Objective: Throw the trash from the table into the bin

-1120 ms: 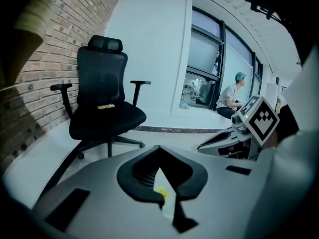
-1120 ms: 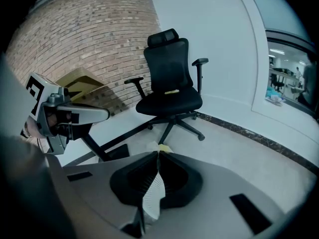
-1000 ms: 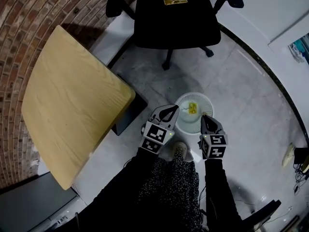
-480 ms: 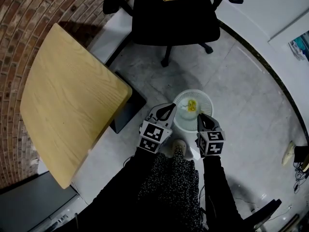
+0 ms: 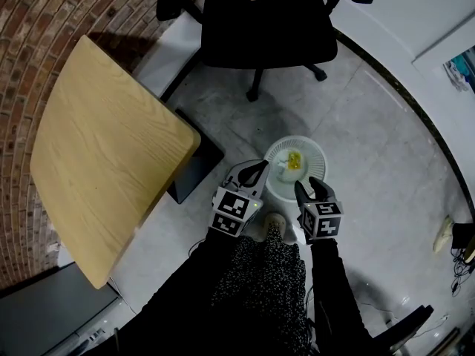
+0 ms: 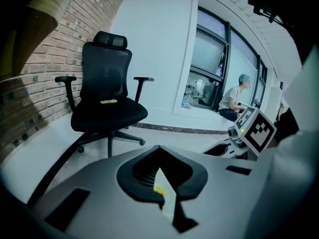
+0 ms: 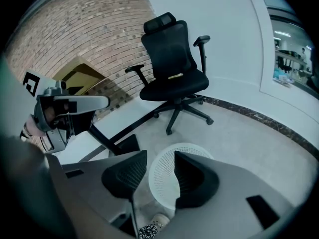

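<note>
Head view looks down on the wooden table (image 5: 111, 169) at left, a black office chair (image 5: 263, 21) beyond it, and the white mesh bin (image 5: 319, 156) on the floor. At its near rim the left gripper (image 5: 263, 167) has its tips together; the right gripper (image 5: 306, 184) has just been opening, with nothing between its jaws. Yellow trash (image 5: 295, 161) lies in the bin

White mesh bin (image 5: 320, 162), yellow scrap (image 5: 295, 161) inside; black chair (image 5: 260, 21); pale wood-grain table (image 5: 104, 154); red brick wall (image 5: 30, 21).
</note>
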`<state>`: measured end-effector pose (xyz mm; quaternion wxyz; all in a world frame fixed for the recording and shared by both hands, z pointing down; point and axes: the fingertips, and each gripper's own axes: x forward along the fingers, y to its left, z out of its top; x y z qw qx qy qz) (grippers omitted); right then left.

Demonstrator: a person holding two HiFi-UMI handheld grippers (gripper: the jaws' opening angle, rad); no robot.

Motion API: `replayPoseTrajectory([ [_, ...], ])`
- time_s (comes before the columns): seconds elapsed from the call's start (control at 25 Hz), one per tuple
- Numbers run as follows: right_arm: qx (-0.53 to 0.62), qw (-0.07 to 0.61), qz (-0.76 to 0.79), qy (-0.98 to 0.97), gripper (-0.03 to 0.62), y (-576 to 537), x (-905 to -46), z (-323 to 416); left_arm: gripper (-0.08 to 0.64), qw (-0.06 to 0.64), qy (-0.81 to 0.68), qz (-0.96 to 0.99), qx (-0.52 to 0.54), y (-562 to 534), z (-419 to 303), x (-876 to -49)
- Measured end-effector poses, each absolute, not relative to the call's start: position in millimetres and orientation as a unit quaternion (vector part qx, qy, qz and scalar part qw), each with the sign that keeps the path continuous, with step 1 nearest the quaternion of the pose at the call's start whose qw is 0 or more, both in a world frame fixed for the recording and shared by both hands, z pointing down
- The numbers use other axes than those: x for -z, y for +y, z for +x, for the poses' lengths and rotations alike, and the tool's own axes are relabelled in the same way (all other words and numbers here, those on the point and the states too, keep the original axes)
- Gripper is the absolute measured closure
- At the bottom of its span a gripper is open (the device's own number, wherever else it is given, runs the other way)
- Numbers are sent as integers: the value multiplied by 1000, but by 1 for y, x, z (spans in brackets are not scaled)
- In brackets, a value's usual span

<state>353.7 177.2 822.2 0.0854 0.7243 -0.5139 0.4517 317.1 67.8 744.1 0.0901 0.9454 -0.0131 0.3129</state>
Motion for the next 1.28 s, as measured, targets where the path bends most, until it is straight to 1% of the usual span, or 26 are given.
replayPoseTrajectory([
  [0.4,-420,84,743,-514,437,164,-785,364,555,76,-17,952,-297,58,323,-714],
  [0.68,-401,66,741,-535,442,153,-737,357,555,73,-19,954,-289,60,314,-678],
  [0.76,-385,73,743,-542,462,152,-717,354,555,72,-19,955,-287,61,309,-666],
  [0.84,-367,83,749,-545,511,154,-696,355,555,69,-18,957,-281,62,307,-650],
  [0.96,-347,89,756,-548,555,159,-668,355,555,62,-17,960,-272,63,305,-626],
  [1.08,-328,86,765,-548,577,158,-638,357,555,56,-22,962,-265,61,300,-599],
  [1.28,-291,89,783,-542,580,152,-583,363,555,55,-22,969,-238,69,290,-557],
])
